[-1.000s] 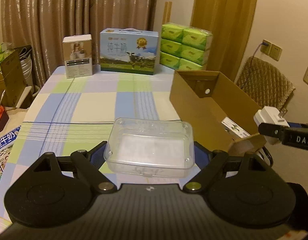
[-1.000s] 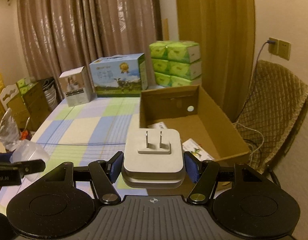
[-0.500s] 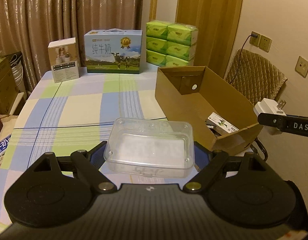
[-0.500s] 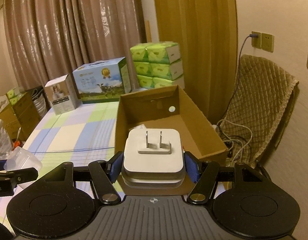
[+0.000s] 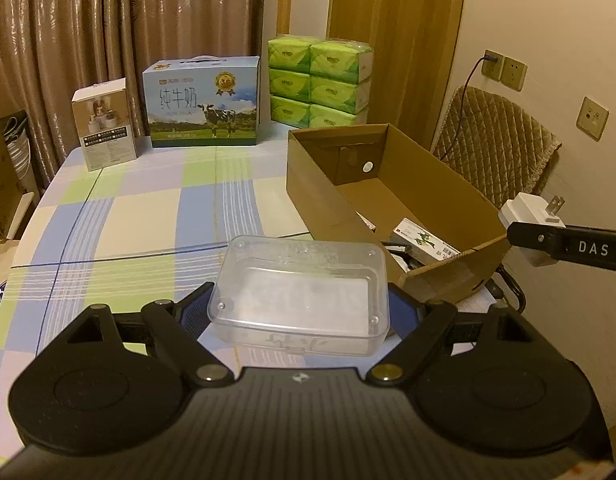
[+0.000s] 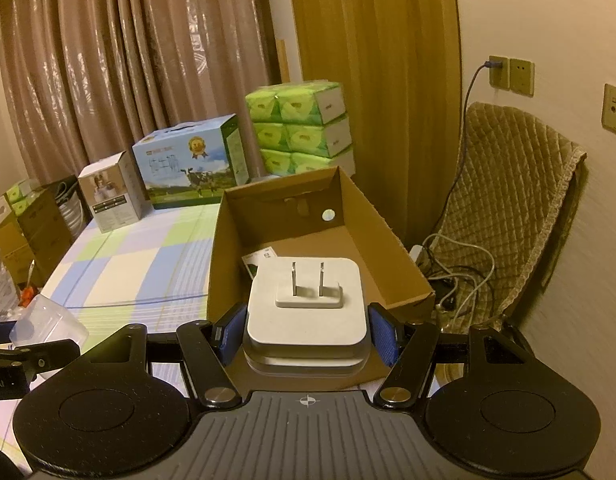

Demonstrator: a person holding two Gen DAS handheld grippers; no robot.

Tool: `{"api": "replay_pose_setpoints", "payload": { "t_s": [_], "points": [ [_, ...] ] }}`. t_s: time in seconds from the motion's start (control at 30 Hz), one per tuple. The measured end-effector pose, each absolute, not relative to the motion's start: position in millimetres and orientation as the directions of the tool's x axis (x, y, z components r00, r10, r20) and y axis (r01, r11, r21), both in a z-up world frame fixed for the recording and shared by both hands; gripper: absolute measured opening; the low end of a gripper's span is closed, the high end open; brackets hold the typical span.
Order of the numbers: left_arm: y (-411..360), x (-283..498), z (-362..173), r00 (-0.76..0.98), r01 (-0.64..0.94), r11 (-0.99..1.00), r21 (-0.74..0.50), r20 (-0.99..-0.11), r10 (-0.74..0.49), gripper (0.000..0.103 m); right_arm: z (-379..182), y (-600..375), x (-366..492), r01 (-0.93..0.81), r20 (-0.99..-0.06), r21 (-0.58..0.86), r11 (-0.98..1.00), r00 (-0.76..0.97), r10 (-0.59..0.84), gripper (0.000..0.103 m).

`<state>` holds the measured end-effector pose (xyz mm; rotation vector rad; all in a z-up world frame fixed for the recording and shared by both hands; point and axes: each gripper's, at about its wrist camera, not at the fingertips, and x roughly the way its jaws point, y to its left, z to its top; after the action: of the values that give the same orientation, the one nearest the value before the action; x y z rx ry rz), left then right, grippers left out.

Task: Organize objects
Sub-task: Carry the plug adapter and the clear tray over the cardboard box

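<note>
Holding 2 things at once here, both up off the counter (image 5: 156, 216). Left gripper (image 5: 300, 312) spread wide and clamped on the clear plastic box (image 5: 302, 300) across its long sides, carrying it just in front of the cardboard box (image 5: 440, 184). Right gripper (image 6: 306, 330) closed about halfway on the white plug adapter (image 6: 306, 308), squeezing its 2 flat sides with the 2 prongs sticking up, hovering right at the near edge of that same cardboard box.

Guessing the clear plastic box is light, thin-walled and a bit flexy, plus slick, so probably best pinching near the rim where the lid stiffens it, and going easy to avoid cracking or popping it out. Plug adapter looking like a dense, rigid little brick with smooth sides, so gripping the flat faces and staying off the prongs seems right. Already a small printed carton (image 5: 424, 238) lying inside, so dropping gently beside it.
</note>
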<state>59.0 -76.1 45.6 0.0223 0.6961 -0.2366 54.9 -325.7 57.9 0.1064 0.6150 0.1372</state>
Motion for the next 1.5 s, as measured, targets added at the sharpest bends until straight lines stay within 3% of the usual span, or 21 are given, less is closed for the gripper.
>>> {"api": "replay_pose_setpoints", "payload": {
  "t_s": [1.5],
  "points": [
    [-136,104,45,0.702,0.315,0.943,-0.107,-0.642,-0.307,0.084,60,-363,95,-0.082,-0.570,0.125,0.989,0.810,0.139,0.062]
  ]
}}
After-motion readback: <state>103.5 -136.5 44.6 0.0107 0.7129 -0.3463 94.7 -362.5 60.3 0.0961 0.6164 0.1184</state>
